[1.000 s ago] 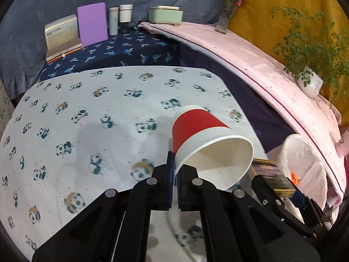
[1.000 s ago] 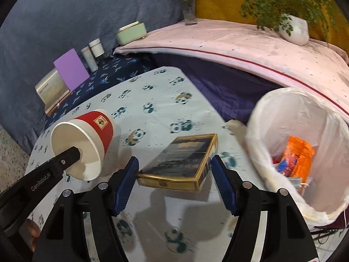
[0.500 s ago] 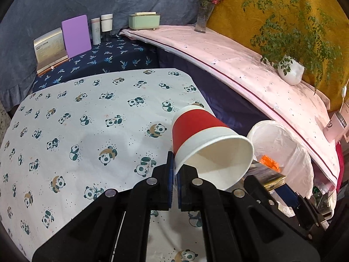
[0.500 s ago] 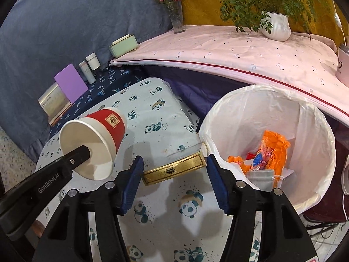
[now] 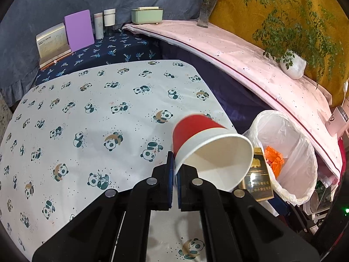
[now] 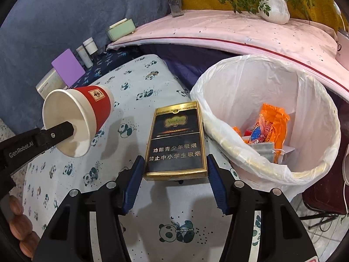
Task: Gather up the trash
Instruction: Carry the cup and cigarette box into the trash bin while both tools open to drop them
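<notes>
My left gripper (image 5: 175,163) is shut on the rim of a red and white paper cup (image 5: 207,150), held tilted above the panda tablecloth; the cup also shows in the right wrist view (image 6: 78,118). My right gripper (image 6: 175,170) is shut on a black and gold cigarette box (image 6: 176,144), held above the table edge just left of the white-lined trash bin (image 6: 305,168). The box also shows in the left wrist view (image 5: 258,181), behind the cup. The bin (image 5: 305,168) holds orange wrappers (image 6: 270,122) and other scraps.
The panda tablecloth (image 5: 87,120) covers the table. Behind it stand a purple card (image 5: 79,30), a booklet (image 5: 52,43), two bottles (image 5: 104,24) and a green box (image 5: 147,15). A pink-covered ledge (image 5: 250,63) carries a vase (image 5: 205,11) and a potted plant (image 5: 292,63).
Both grippers have moved right toward the bin with their loads. The cigarette box has tilted so that its printed face now faces the right wrist camera, close to the bin's rim.
</notes>
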A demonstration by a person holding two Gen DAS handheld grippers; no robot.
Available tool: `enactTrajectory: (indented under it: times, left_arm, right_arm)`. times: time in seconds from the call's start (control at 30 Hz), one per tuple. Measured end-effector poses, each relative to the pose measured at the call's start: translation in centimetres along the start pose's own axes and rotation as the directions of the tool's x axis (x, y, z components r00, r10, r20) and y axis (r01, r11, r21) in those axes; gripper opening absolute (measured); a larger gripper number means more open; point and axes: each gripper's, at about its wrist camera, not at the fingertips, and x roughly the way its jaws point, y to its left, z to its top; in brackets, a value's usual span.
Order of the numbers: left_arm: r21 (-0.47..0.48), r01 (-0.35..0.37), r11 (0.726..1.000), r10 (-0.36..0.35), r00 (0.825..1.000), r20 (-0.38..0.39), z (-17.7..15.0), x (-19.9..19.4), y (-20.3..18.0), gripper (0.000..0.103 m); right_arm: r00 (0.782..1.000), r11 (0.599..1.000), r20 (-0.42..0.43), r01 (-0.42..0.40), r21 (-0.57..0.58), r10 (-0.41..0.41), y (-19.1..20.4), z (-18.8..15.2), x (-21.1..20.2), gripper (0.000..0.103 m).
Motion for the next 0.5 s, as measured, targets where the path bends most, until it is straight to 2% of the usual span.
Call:
enactTrajectory:
  times: [0.2, 0.33, 0.37, 0.43, 0.5]
  left_arm:
    - [0.006, -0.005, 1.000, 0.005, 1.000, -0.011, -0.4, 0.6, 0.2, 0.002]
    - [0.005, -0.007, 1.000, 0.007, 1.000, -0.016, -0.4, 0.9, 0.3, 0.002]
    - [0.005, -0.007, 1.000, 0.007, 1.000, -0.017, -0.4, 1.0, 0.3, 0.002]
    - [0.005, -0.008, 1.000, 0.008, 1.000, -0.017, -0.3, 1.0, 0.3, 0.002]
    - [0.005, -0.009, 1.000, 0.009, 1.000, -0.014, -0.2, 1.0, 0.4, 0.002]
  right_arm:
    - [0.999, 1.000, -0.031, 0.022, -0.009, -0.023, 0.2, 0.0, 1.8, 0.058]
    - [0.998, 0.997, -0.022, 0.050, -0.051, -0.051, 1.0, 0.0, 2.5, 0.063]
    - [0.998, 0.996, -0.017, 0.058, -0.062, -0.060, 1.2, 0.0, 2.7, 0.063]
    - [0.996, 0.992, -0.009, 0.086, -0.093, -0.087, 1.7, 0.0, 2.9, 0.057]
    - [0.996, 0.991, -0.006, 0.088, -0.102, -0.089, 1.8, 0.1, 2.9, 0.057]
